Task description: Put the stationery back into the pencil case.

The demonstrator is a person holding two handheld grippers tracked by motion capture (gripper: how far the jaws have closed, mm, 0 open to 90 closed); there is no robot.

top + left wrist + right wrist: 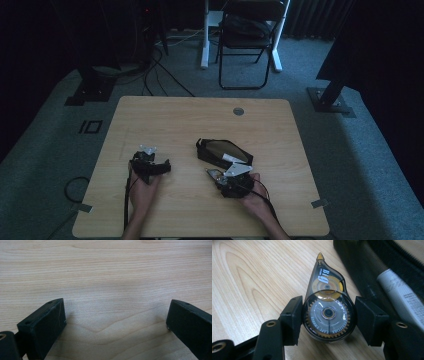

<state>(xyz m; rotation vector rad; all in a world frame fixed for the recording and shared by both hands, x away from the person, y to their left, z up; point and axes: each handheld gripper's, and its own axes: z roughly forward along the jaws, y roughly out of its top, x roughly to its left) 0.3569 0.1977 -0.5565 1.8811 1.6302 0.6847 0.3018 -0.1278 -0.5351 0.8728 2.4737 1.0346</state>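
Down in the high view, a light wooden tabletop [165, 112] fills the middle of the frame. The left hand-held gripper [159, 167] sits at the lower left of the middle, with a hand [144, 192] behind it. The right hand-held gripper [216, 175] is at the lower middle, and its tip is on a small correction tape roller [214, 173]. Just above it lies a black pencil case [220, 151], open at the top. A black folding chair [247, 35] stands on the floor at the top of the frame.

In the left gripper view, the left hand-held gripper [116, 320] has its jaws spread wide, with bare wood between them.

In the right gripper view, the right hand-held gripper [328, 317] has one jaw on each side of the round see-through correction tape roller [328, 312], pinching it. Its pointed tip aims at the top of the frame. The pencil case [362, 272] is at the upper right, with a silver pen [402, 297] in it.
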